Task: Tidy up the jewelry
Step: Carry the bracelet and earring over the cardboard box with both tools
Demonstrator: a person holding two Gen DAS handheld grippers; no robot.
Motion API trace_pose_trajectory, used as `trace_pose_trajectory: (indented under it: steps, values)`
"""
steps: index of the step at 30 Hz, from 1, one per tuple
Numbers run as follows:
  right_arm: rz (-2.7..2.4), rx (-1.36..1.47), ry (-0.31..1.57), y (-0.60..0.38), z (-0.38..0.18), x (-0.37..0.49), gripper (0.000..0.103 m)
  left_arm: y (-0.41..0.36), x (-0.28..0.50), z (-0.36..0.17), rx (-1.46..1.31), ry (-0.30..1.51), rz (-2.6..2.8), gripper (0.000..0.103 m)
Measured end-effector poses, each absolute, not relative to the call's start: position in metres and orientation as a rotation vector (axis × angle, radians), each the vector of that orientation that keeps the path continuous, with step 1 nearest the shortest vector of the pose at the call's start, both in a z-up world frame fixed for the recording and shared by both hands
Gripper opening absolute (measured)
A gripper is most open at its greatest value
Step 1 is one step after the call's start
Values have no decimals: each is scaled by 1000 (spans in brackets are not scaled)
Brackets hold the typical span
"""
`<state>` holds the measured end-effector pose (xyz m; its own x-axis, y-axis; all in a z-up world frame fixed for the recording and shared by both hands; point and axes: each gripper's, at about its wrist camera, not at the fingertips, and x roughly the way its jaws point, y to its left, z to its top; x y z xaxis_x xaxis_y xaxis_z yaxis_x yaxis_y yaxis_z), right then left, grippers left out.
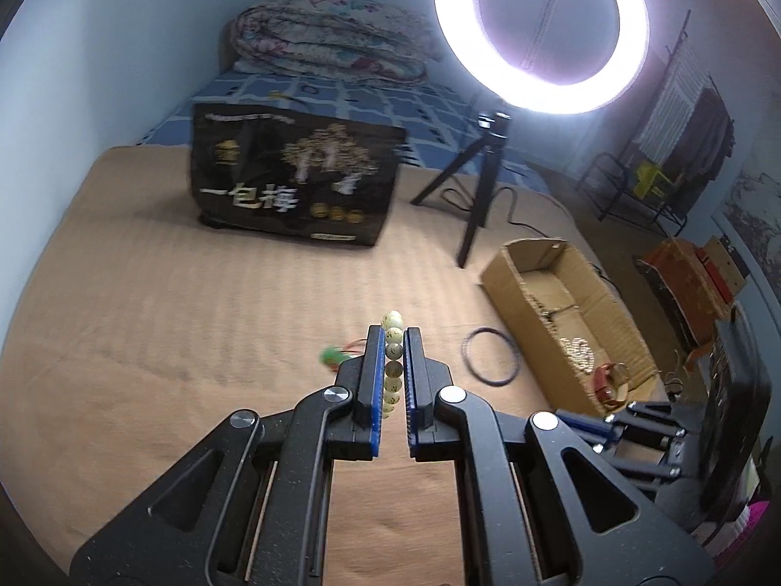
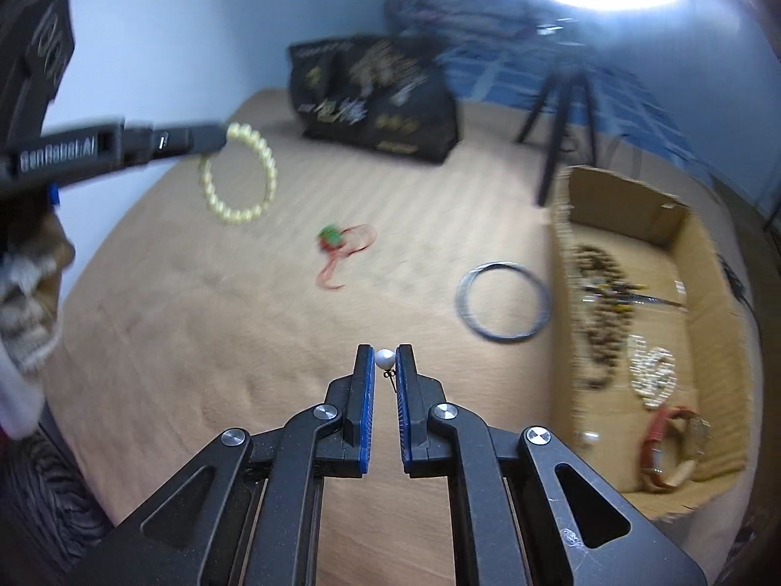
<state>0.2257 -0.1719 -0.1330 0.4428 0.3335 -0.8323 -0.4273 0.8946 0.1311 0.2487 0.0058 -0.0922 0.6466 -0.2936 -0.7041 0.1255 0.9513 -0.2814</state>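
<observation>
My left gripper [image 1: 394, 337] is shut on a pale yellow bead bracelet [image 1: 393, 356] and holds it above the tan bedspread; the bracelet hangs as a ring in the right wrist view [image 2: 244, 180] from the left gripper [image 2: 217, 139]. My right gripper [image 2: 385, 356] is shut on a small white pearl earring [image 2: 384, 358]. A green-and-red cord charm [image 2: 337, 244] and a dark hoop bangle [image 2: 503, 300] lie on the bedspread. An open cardboard box [image 2: 629, 195] at the right holds beaded pieces and a red-strap watch [image 2: 664, 444].
A black printed bag [image 1: 298, 180] stands at the back of the bed. A ring light [image 1: 537, 29] on a black tripod [image 1: 468, 180] stands behind the box. A folded quilt [image 1: 327, 39] lies at the far end. Furniture crowds the right side.
</observation>
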Motion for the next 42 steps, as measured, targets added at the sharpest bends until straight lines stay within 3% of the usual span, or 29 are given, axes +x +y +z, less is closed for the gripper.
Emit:
trace_pose_trajectory:
  steps: [16, 42]
  values:
    - [238, 27, 940, -292, -115, 229, 7, -95, 263, -83, -237, 829, -390, 5]
    - [104, 80, 1002, -357, -146, 236, 8, -194, 278, -117, -222, 917, -506, 5]
